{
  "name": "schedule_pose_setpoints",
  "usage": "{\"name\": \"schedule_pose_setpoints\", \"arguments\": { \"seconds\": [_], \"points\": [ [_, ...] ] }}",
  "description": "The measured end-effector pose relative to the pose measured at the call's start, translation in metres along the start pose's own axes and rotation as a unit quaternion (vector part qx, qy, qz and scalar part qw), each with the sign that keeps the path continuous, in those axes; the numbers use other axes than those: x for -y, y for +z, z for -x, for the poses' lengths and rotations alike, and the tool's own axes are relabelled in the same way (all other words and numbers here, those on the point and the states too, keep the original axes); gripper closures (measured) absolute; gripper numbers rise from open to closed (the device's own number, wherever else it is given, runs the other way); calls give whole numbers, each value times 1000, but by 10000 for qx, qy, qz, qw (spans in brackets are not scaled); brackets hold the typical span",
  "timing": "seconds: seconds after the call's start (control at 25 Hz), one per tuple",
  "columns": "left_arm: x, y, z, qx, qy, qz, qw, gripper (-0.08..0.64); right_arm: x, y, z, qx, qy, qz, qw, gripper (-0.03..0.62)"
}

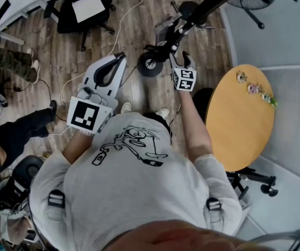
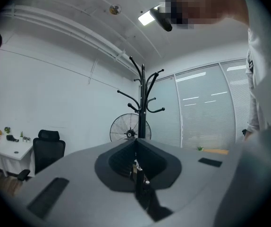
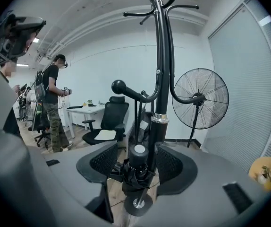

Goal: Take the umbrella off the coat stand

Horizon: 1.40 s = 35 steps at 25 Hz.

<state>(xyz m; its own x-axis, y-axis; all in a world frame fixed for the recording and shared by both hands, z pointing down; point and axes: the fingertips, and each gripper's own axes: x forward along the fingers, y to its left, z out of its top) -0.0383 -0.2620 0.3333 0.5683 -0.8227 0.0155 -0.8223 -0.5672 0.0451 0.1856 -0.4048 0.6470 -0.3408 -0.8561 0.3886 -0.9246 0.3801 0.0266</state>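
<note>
The black coat stand [image 3: 163, 56] rises right in front of my right gripper [image 3: 138, 148]. A folded black umbrella [image 3: 136, 174] with a grey-capped handle hangs upright beside the pole. It sits between the right gripper's jaws, which stand open with a gap on either side of the handle. From the head view, the right gripper [image 1: 180, 56] is low against the stand [image 1: 207, 4]. My left gripper [image 1: 121, 57] is held out to the left, away from the stand, shut and with nothing in it. In the left gripper view its jaws [image 2: 136, 143] meet, and the stand [image 2: 142, 103] is farther off.
A standing fan [image 3: 200, 98] is just behind and to the right of the stand. A round wooden table [image 1: 241, 116] is at my right. A black office chair [image 1: 82, 9] and a white desk [image 3: 86, 110] are at the left. Another person [image 3: 53, 103] stands there.
</note>
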Motion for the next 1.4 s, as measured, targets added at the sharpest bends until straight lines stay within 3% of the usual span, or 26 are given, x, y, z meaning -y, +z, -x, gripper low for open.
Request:
{"name": "schedule_pose_setpoints", "arguments": {
  "seconds": [0.64, 1.4],
  "points": [
    [-22, -1, 1, -139, 333, -19, 9993, 552, -2, -48, -67, -729, 261, -8, 9970, 330],
    [-9, 2, 12, -116, 676, -116, 9976, 552, 0, -41, -72, -574, 507, 138, 9970, 376]
  ]
}}
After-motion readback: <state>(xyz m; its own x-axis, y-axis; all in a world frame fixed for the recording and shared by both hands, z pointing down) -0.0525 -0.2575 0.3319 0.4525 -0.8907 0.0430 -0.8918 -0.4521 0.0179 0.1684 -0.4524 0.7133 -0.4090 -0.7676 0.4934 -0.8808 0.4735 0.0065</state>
